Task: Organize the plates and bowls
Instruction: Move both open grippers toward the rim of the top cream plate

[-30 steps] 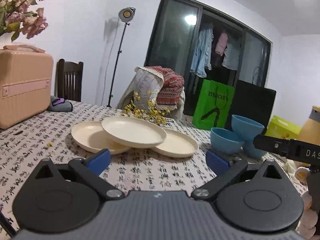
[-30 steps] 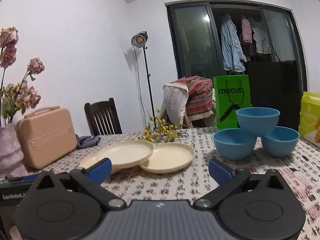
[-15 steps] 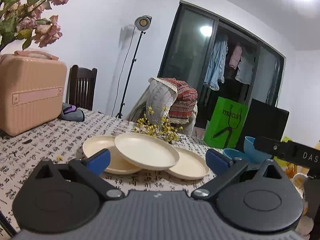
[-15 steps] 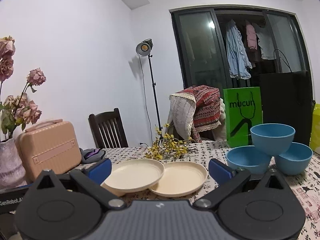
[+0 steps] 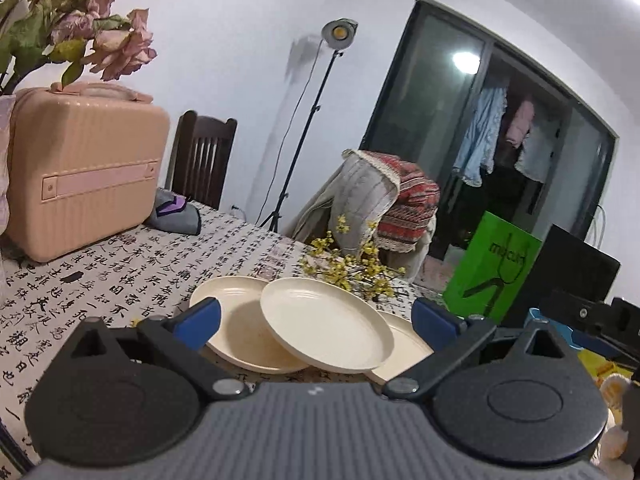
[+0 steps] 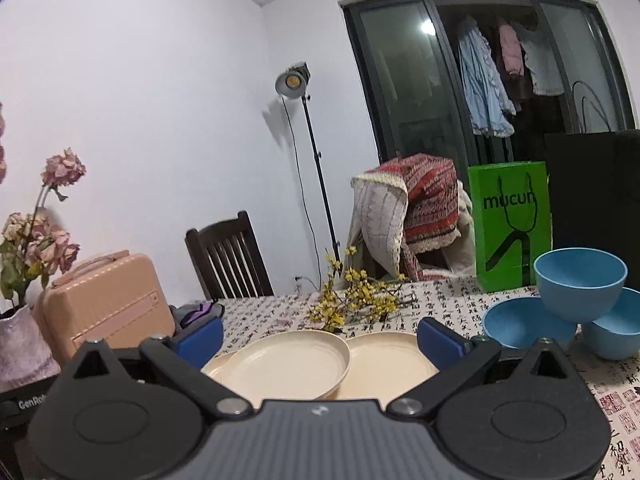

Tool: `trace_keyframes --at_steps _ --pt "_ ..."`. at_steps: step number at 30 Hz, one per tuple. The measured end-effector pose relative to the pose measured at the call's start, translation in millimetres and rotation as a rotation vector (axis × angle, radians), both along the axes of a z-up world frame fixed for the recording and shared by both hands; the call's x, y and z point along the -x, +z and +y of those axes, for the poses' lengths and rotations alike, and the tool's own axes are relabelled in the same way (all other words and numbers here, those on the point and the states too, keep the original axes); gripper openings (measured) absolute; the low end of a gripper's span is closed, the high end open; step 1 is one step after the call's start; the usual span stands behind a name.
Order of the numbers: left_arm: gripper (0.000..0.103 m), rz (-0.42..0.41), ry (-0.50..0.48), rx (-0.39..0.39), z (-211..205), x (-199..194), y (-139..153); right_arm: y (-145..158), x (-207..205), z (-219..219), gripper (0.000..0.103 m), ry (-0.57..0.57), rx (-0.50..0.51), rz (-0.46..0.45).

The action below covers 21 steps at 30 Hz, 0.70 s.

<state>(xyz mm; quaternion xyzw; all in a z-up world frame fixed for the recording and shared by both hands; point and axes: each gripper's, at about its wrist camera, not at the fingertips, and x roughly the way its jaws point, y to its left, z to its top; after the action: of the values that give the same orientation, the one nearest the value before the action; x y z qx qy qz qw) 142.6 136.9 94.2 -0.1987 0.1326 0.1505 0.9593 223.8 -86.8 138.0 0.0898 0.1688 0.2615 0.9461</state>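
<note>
**Both grippers spread wide and empty, close to the plates**

The left gripper (image 5: 316, 322) is spread wide, its blue fingertips (image 5: 198, 322) well apart with nothing between them and nothing touched. The right gripper (image 6: 320, 336) stands the same way: jaws wide, released, holding nothing.

Three cream plates lie overlapped on the table (image 5: 120, 276), which is covered with a cloth printed in black characters. The middle plate (image 5: 324, 324) rests tilted on top, its edges lapping the left plate (image 5: 236, 336) and the right plate (image 5: 404, 344). Just beyond them lies a spray of yellow flowers (image 6: 352, 296). To the right, three blue bowls sit together: the top bowl (image 6: 580, 280) is perched on the rims of the near-left bowl (image 6: 520, 322) and the right bowl (image 6: 616, 328). In the left wrist view the bowls are almost wholly hidden behind the other gripper's body.

At the far left stand a pink case (image 5: 80, 168) and a vase of dried pink flowers (image 6: 24, 236); a green bag (image 6: 510, 224) stands at the far right edge of the table.

Compared with a second ago, both cameras sit lower and closer to the plates, which now fill the gap between the fingertips in each view. The jaw opening is unchanged, and plates and bowls lie as they did.
</note>
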Motion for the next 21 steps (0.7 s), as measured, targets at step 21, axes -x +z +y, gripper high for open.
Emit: trace_keyframes --at_steps 21 --pt "0.103 0.151 0.02 0.184 67 -88 4 0 -92 46 0.103 0.021 -0.053 0.138"
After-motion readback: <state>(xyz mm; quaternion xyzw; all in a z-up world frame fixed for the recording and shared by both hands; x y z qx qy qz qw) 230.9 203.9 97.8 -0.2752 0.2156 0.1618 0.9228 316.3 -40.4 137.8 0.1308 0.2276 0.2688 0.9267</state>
